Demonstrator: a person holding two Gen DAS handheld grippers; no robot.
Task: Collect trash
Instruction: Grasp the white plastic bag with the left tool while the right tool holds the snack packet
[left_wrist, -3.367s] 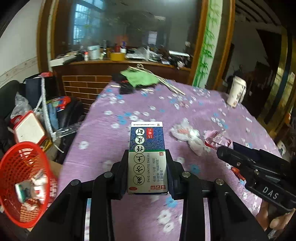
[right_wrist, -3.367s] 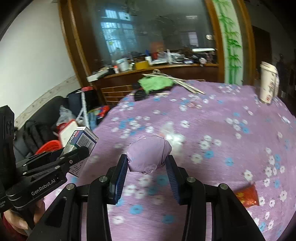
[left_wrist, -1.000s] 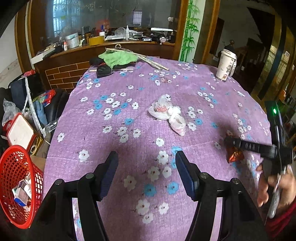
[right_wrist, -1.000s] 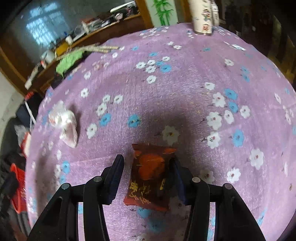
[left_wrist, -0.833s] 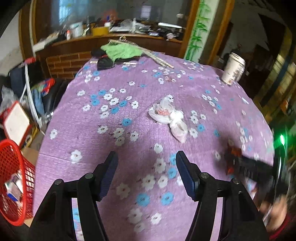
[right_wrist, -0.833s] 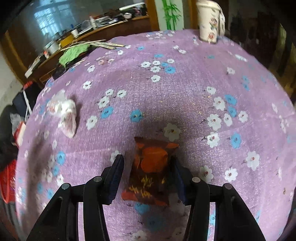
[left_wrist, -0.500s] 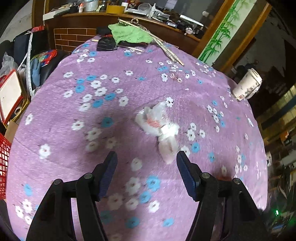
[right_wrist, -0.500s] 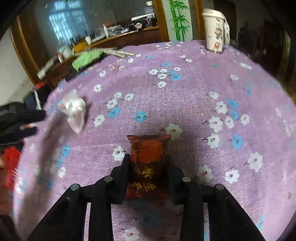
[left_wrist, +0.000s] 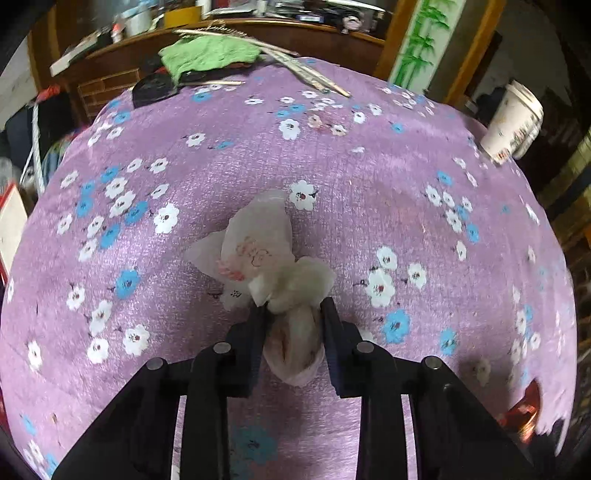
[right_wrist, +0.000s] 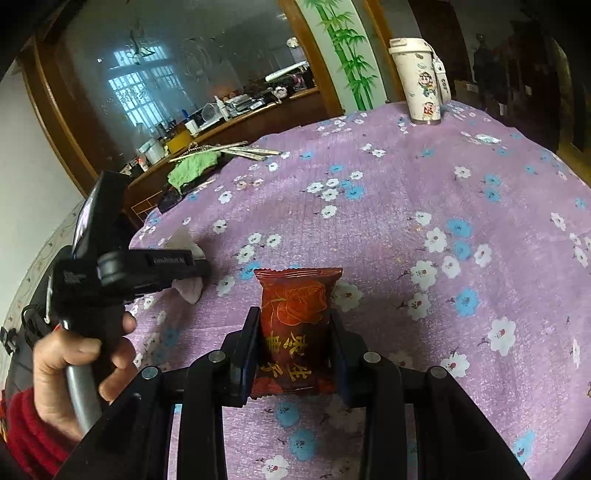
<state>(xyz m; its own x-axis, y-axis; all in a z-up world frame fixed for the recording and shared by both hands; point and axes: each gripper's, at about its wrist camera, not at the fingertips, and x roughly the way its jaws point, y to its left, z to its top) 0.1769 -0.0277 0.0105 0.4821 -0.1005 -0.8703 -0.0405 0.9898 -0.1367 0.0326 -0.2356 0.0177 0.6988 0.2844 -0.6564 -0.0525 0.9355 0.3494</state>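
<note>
So the left gripper (left_wrist: 291, 314) has just been closing and its jaws now squeeze the near end of the crumpled white tissue wad (left_wrist: 266, 254), which sits on the purple flowered tablecloth (left_wrist: 406, 206) roughly mid-table (the rest of the wad, with some pink print on it, spills out ahead of the fingertips and lies on the cloth). Over on the right, the right gripper (right_wrist: 293, 325) is clamped narrow on a dark red snack packet (right_wrist: 293, 317) with gold characters, held upright between the pads with its top edge sticking up past the tips; it looks lifted off the cloth, but I can't say for sure from this angle. In the right wrist view you can see the person's left hand (right_wrist: 74, 354) in a red sleeve gripping the other tool's handle, tissue poking out under its nose. A white lidded cup (right_wrist: 421, 81) stands at the far edge, and a green cloth (left_wrist: 207, 55) lies at the far end.
</note>
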